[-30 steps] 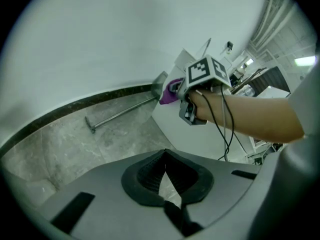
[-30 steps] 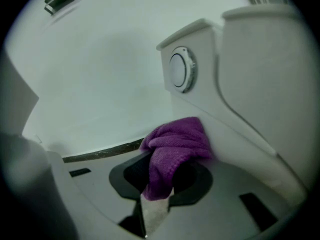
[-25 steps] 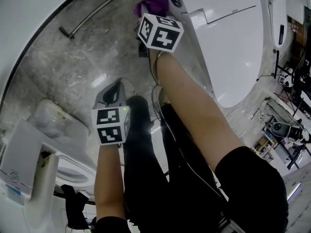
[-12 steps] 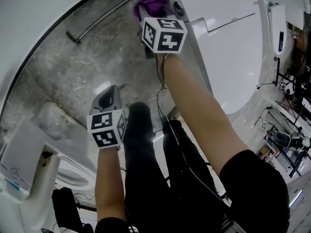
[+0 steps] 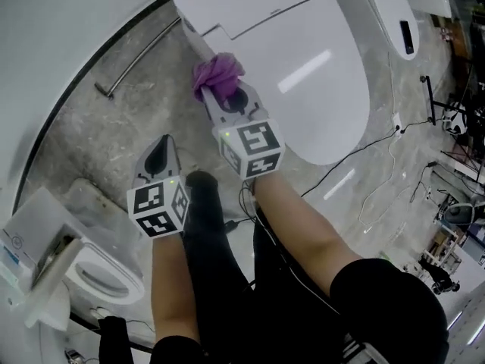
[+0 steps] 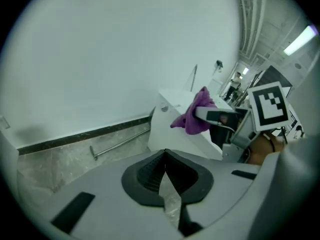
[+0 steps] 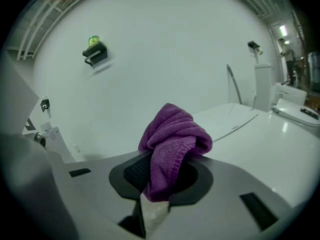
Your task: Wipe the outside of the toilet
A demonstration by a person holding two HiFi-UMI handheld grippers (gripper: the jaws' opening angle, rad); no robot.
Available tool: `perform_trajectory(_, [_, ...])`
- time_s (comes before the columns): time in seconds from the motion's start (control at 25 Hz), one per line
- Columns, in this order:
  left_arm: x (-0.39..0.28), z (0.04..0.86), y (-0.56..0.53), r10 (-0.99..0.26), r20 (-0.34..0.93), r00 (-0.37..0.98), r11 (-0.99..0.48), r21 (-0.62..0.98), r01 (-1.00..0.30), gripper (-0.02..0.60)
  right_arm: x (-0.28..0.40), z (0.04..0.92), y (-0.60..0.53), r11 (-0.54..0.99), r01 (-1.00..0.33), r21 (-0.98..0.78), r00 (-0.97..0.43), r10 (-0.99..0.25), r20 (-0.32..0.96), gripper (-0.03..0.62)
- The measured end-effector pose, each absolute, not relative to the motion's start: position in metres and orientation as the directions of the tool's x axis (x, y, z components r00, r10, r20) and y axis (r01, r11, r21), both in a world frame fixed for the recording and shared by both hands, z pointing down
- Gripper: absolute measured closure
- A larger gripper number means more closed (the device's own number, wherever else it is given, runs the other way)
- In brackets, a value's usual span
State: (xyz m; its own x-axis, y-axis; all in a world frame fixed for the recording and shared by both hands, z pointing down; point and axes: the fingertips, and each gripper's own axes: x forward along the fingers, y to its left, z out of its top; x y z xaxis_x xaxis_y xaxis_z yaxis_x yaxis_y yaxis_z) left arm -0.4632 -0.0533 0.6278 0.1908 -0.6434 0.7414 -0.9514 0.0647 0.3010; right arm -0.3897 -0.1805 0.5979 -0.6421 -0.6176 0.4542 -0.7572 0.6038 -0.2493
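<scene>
One cloth (image 5: 216,74) in claw (image 5: 225,98), maybe touching toilet (image 5: 303,59)

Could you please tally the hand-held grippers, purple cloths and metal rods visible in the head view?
Hand-held grippers: 2 (left hand-held gripper, right hand-held gripper)
Crumpled purple microfibre cloth: 1
Thin grey metal rod: 1
Total: 4

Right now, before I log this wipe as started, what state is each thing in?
toilet: lid closed.
purple cloth: bunched, clamped between jaws.
right gripper: shut on the purple cloth, at the toilet's edge.
left gripper: shut, empty, held apart over the floor.
second toilet: lid up.
metal rod: lying flat on the floor.
</scene>
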Motion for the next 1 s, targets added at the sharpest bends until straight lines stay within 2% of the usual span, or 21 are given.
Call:
perform_trajectory(0.16, [-0.358,0.555,-0.035,-0.679,0.709,0.191,0.026,0.284,-0.958,0.574,-0.255,0.522,-0.136,0.536,-0.809,-0.242,-0.584,-0.682,0.441,0.510])
perform_trajectory(0.36, [-0.241,0.448,-0.028,-0.771,0.623,0.131,0.027,0.238,-0.971,0.574,-0.115,0.408,-0.104,0.564,-0.808,-0.171,-0.588,-0.746,0.312,0.510])
perform_trajectory(0.56, [-0.137,0.340,0.020,-0.786,0.606,0.118,0.011,0.205,-0.979,0.574,0.015,0.296,-0.038,0.540,-0.826,-0.161,-0.563,-0.787,0.251,0.510])
perform_trajectory(0.8, [-0.069,0.206,0.050,-0.840,0.527,0.126,-0.060,0.141,-0.988,0.574,0.087,0.186,-0.008,0.540,-0.824,-0.173,-0.565,-0.803,0.188,0.510])
perform_trajectory(1.0, [-0.063,0.107,0.047,-0.885,0.448,0.125,-0.104,0.071,-0.992,0.574,0.081,0.089,-0.007,0.576,-0.801,-0.166,-0.592,-0.803,0.071,0.510])
